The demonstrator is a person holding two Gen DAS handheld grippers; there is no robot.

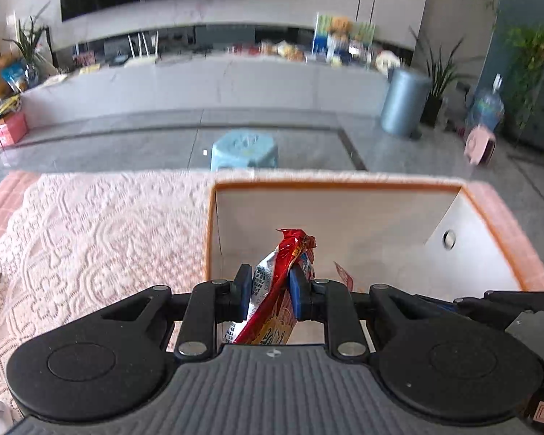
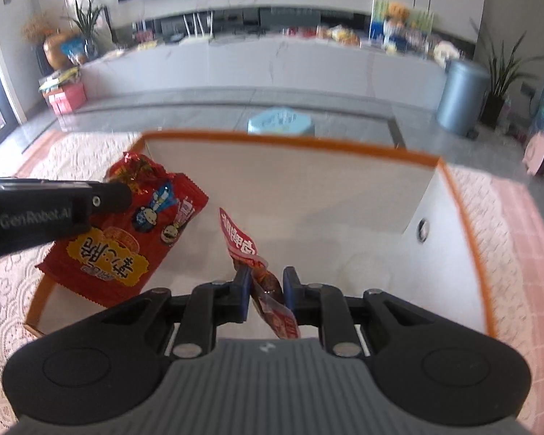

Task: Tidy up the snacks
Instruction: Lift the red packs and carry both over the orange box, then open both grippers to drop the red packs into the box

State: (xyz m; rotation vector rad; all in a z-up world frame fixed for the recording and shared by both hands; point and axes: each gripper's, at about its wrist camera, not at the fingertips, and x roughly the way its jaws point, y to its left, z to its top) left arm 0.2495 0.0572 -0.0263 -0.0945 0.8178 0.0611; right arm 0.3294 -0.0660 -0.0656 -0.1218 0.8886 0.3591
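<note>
Landmark: the orange-rimmed storage box [image 2: 457,195], white inside, standing on the lace tablecloth [image 1: 90,224]; every place below is given against it.
Lace tablecloth: spreads out from the box's left wall, with no snacks showing on it, which suggests the pickup is over.
Left gripper [image 1: 271,291]: clenched on the big red snack bag [image 2: 127,232], pinching it flat between the blue pads so it hangs edge-on; this thin profile should pass the rim easily.
Big red snack bag: over the box's left wall, its lower end just inside the rim, not yet down on the floor of the box.
Right gripper [image 2: 266,291]: grasping the small red snack packet [image 2: 268,282] near its middle, the printed tail sticking up ahead of the fingers.
Small red snack packet: above the box's interior, toward its near side, well clear of the right wall.
Step judged: both snacks are carried over the box for dropping; letting go looks like the remaining move.
</note>
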